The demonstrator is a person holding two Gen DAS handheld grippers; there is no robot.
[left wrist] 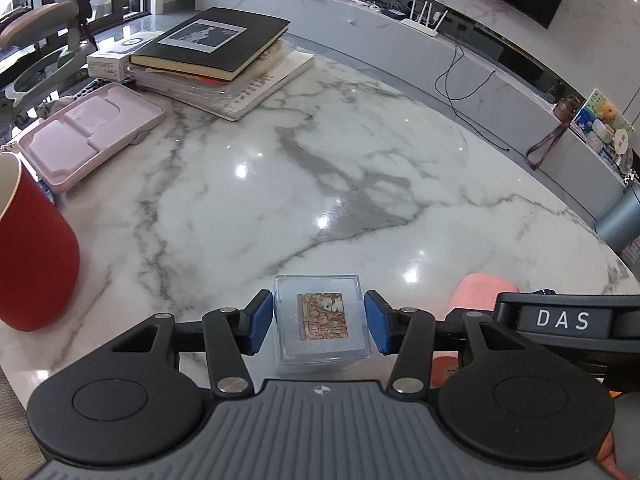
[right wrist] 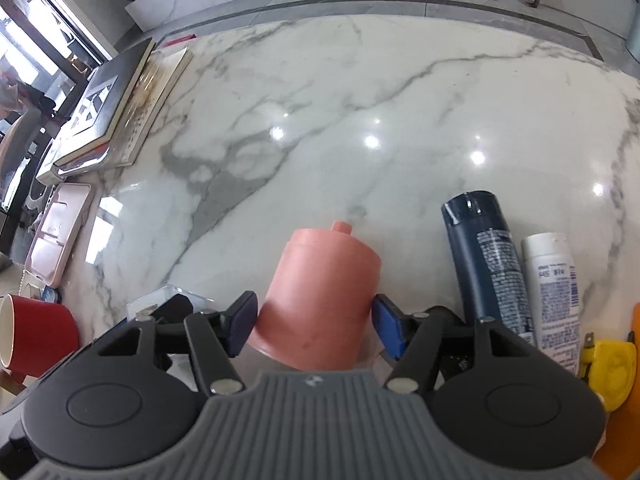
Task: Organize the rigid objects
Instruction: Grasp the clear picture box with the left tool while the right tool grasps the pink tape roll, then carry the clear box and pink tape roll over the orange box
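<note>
My left gripper (left wrist: pixel 319 322) is shut on a clear plastic box (left wrist: pixel 322 320) with a small picture card inside, low over the marble table (left wrist: pixel 320 180). My right gripper (right wrist: pixel 316 322) is shut on a pink lidded jar (right wrist: pixel 320 300) that tilts away from the camera. The jar also shows in the left wrist view (left wrist: pixel 478 292), right of the box. The clear box shows in the right wrist view (right wrist: pixel 160 300), left of the jar.
A red mug (left wrist: pixel 32 264) stands at the left, a pink tray (left wrist: pixel 88 132) behind it, and a stack of books (left wrist: pixel 216 52) at the back left. A dark blue bottle (right wrist: pixel 488 260), a white bottle (right wrist: pixel 554 284) and a yellow object (right wrist: pixel 612 368) lie right of the jar.
</note>
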